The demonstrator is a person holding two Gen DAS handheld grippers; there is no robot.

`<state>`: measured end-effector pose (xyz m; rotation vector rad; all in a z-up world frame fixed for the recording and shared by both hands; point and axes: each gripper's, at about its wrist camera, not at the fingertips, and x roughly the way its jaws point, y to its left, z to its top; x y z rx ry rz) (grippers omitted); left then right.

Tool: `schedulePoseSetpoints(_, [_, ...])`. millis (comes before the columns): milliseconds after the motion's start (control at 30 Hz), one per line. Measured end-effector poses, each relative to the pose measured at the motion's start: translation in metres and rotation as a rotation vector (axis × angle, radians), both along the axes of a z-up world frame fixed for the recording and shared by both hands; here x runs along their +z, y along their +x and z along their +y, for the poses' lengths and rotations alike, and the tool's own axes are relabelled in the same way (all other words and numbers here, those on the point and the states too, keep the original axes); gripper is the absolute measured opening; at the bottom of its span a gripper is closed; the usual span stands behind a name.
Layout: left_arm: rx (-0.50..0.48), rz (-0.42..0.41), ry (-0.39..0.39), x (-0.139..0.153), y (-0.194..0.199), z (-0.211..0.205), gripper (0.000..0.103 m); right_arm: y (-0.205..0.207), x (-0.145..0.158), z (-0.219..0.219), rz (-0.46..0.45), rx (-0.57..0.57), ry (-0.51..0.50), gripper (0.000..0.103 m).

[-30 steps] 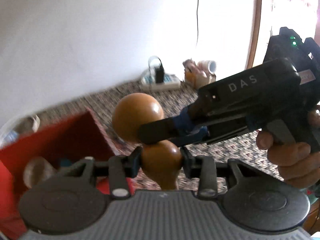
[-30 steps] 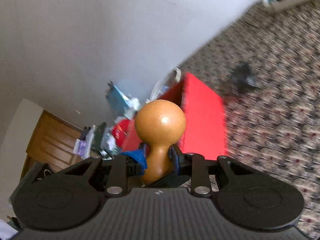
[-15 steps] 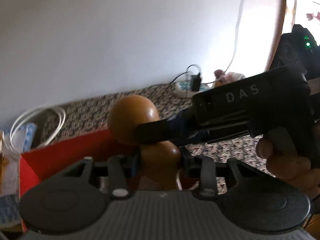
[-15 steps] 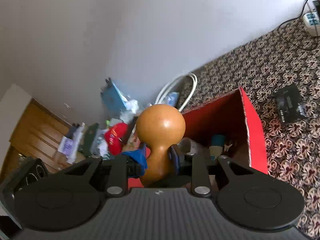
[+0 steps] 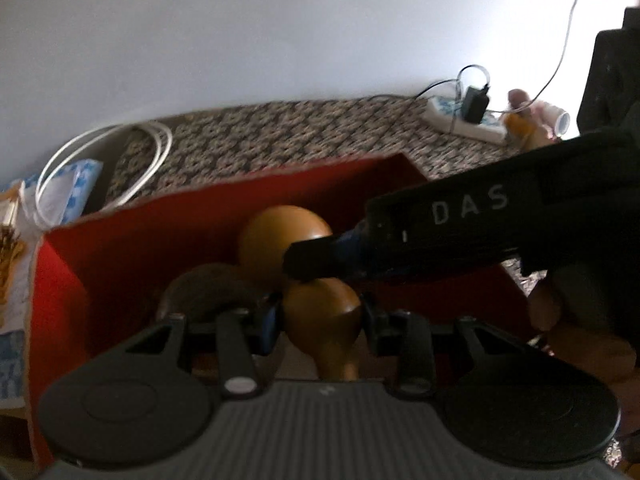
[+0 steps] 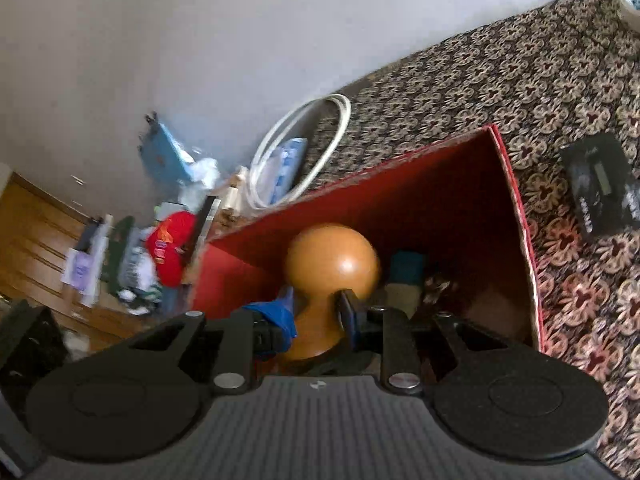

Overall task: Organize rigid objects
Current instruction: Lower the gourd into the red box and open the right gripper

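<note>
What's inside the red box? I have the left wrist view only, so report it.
Observer: A blue block sits inside the red box, just right of the wooden bulb.
Operator: Give me the right claw's grip.
Observer: The right claw is shut on the bulb's narrow neck.
Operator: Check the carpet right of the box.
Observer: A black device lies there, apart from the box.

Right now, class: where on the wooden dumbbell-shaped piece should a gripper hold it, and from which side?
Grip the wooden piece at its narrow waist, jaws closing from either side, as the right gripper does; the round knob above would slip.
</note>
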<state>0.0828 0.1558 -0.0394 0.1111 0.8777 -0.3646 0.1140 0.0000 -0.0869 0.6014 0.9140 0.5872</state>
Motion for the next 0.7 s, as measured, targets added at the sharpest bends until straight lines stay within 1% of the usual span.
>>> schedulePoseSetpoints(67, [0.020, 0.012, 0.006, -0.004, 0.002, 0.004, 0.039, 0.005, -0.003, 0.005, 0.013, 0.005, -0.042, 0.008])
schedulePoseSetpoints(167, [0.046, 0.032, 0.025, -0.011, 0.005, 0.010, 0.039, 0.011, -0.010, 0.013, 0.041, 0.028, -0.076, 0.008])
schedulePoseSetpoints(233, [0.060, 0.045, 0.033, -0.016, 0.004, 0.013, 0.041, 0.012, -0.014, 0.015, 0.043, 0.035, -0.076, 0.008])
schedulePoseSetpoints(300, [0.070, 0.061, 0.032, -0.020, 0.004, 0.015, 0.040, 0.012, -0.019, 0.015, 0.046, 0.034, -0.070, 0.008])
schedulePoseSetpoints(333, [0.071, 0.050, 0.033, -0.018, 0.002, 0.015, 0.043, 0.013, -0.022, 0.015, 0.048, 0.028, -0.077, 0.008])
schedulePoseSetpoints(433, [0.078, 0.035, 0.065, -0.019, 0.000, 0.012, 0.045, 0.007, -0.020, 0.022, -0.005, 0.030, -0.137, 0.008])
schedulePoseSetpoints(567, [0.091, 0.024, 0.074, -0.019, 0.000, 0.012, 0.047, 0.004, -0.019, 0.015, -0.024, -0.007, -0.123, 0.008])
schedulePoseSetpoints(700, [0.104, 0.016, 0.091, -0.020, 0.000, 0.010, 0.049, -0.006, -0.011, 0.012, -0.080, -0.050, -0.171, 0.008])
